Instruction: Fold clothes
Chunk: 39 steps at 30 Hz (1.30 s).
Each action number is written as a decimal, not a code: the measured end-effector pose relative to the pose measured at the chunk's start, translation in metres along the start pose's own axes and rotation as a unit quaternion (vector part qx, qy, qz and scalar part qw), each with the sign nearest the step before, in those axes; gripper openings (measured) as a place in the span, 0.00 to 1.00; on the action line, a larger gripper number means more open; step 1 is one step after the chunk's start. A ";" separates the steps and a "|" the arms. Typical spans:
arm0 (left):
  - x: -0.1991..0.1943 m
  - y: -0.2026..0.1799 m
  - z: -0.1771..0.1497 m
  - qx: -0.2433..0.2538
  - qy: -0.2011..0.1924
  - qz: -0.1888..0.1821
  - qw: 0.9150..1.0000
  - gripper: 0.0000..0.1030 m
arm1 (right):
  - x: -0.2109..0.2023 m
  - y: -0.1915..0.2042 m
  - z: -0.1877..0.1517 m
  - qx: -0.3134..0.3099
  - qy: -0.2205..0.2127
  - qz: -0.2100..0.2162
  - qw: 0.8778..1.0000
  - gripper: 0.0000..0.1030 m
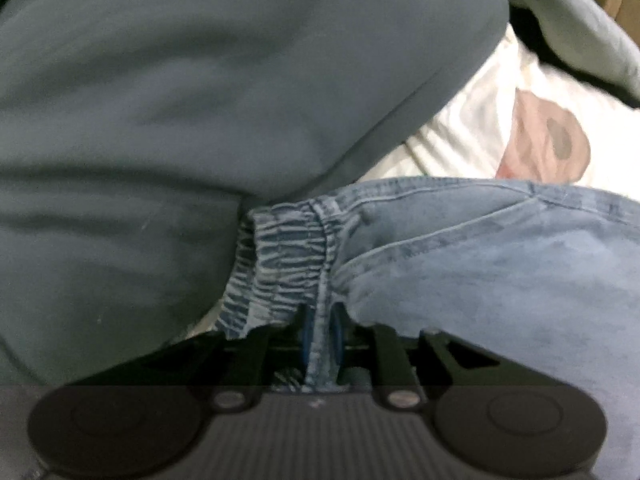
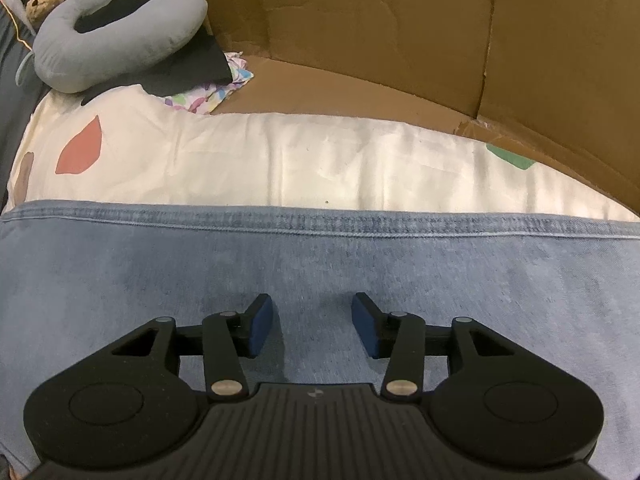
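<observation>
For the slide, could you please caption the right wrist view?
Open right hand-held gripper hovering over blue denim jeans spread on a cream sheet, cardboard behind.

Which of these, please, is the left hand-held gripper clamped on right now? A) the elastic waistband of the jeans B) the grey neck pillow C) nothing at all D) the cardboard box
A: the left hand-held gripper has its blue pads shut on the gathered waistband of the jeans, while the right hand-held gripper hovers open.
</observation>
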<state>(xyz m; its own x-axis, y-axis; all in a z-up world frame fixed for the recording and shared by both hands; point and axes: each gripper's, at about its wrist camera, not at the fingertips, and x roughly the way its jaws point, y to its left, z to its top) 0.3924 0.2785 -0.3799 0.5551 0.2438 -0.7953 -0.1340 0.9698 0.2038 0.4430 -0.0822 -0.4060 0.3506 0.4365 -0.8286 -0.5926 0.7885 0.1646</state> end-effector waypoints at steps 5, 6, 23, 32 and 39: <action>-0.002 -0.005 0.003 0.000 0.008 0.009 1.000 0.11 | 0.007 0.004 0.007 -0.006 -0.006 -0.011 1.000 0.50; -0.004 -0.004 0.003 -0.006 0.009 0.007 1.000 0.11 | 0.009 0.005 0.009 -0.006 -0.007 -0.013 1.000 0.50; -0.078 -0.006 -0.010 -0.030 -0.003 0.000 1.000 0.16 | 0.022 -0.001 0.042 0.013 0.003 -0.005 1.000 0.48; -0.133 0.005 -0.015 -0.033 0.007 -0.028 0.999 0.44 | -0.047 -0.060 0.025 0.031 -0.003 -0.014 0.999 0.47; -0.180 0.008 -0.023 -0.031 0.031 -0.044 0.998 0.52 | -0.133 -0.107 0.034 0.059 -0.025 -0.012 0.998 0.47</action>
<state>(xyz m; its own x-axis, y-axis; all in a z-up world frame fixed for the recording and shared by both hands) 0.2725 0.2423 -0.2482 0.5151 0.1548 -0.8430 -0.1380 0.9857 0.0967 0.4841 -0.2096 -0.2955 0.4011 0.4349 -0.8062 -0.4948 0.8435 0.2089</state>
